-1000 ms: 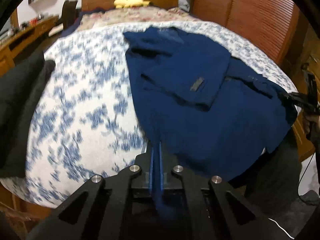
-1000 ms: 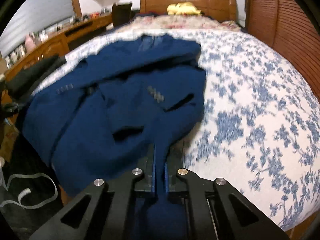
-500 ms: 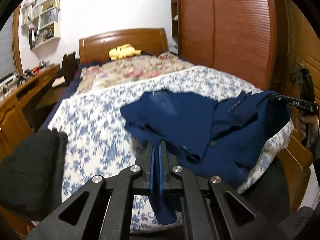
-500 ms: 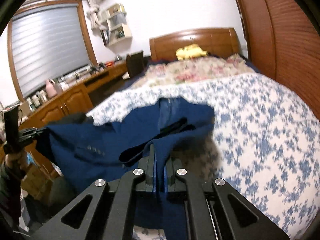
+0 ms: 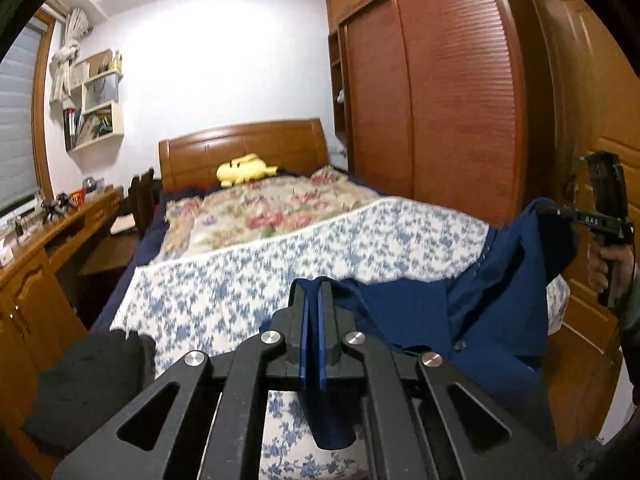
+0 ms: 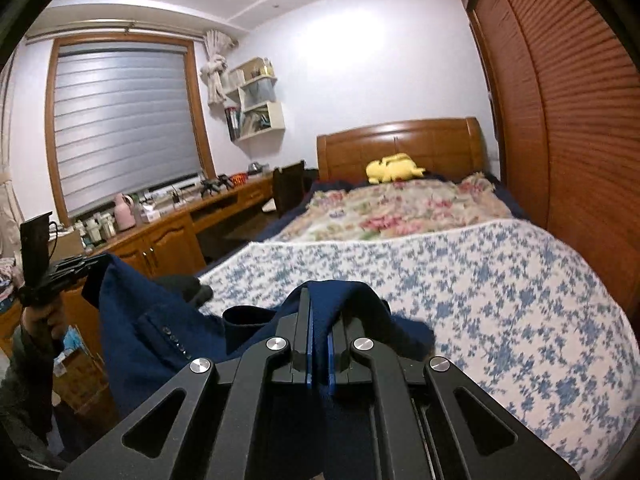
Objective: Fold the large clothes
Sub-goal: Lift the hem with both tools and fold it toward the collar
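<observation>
A navy blue jacket (image 5: 472, 320) hangs stretched between my two grippers above the foot of the bed; it also shows in the right wrist view (image 6: 160, 344). My left gripper (image 5: 313, 292) is shut on one edge of the jacket. My right gripper (image 6: 318, 300) is shut on another edge; it appears at the far right of the left wrist view (image 5: 560, 211). The left gripper shows at the left of the right wrist view (image 6: 86, 266). Most of the jacket is lifted off the blue-flowered bedspread (image 5: 280, 268).
A black garment (image 5: 88, 384) lies on the bed's near left corner. A floral quilt (image 5: 272, 208) and a yellow plush toy (image 5: 244, 170) are at the head. A wooden wardrobe (image 5: 432, 100) runs along the right, a desk (image 6: 160, 236) along the left.
Both grippers have risen and tilted up, lifting the jacket off the bedspread. It lay spread flat on the bed a second ago; now it hangs between the grippers.
</observation>
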Tool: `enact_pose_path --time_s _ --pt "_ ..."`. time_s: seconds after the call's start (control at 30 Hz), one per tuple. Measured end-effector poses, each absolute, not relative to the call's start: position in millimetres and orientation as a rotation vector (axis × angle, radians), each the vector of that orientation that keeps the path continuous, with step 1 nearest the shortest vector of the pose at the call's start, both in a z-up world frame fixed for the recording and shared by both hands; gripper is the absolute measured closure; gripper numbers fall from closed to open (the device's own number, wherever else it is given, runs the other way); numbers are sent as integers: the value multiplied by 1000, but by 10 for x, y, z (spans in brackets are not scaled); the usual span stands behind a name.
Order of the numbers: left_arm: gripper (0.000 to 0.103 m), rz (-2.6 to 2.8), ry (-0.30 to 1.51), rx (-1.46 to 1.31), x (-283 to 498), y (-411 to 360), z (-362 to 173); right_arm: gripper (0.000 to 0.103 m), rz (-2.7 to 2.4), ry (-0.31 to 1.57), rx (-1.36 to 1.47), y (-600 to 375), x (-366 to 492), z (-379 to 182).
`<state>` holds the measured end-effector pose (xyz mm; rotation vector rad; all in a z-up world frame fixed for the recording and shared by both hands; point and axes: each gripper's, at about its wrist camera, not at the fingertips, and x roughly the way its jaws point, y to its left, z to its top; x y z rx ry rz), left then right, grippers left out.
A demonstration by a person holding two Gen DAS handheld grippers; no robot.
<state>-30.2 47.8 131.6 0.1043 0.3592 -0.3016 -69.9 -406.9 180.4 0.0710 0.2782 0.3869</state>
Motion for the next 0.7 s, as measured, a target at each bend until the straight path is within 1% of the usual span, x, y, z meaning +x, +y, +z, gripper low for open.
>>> enact_pose_path --time_s 0.17,0.3,0.43,0.7 --pt "99 -313 298 106 -378 436 1602 99 389 210 59 -4123 -1005 1943" --pt "99 -300 314 100 -158 450 1530 99 338 226 40 -4165 -885 1806" --pt "99 -272 374 80 240 447 1252 99 274 329 13 -4041 -372 1539" --pt "99 -206 524 41 1201 436 436 98 172 500 -44 -3718 877 739"
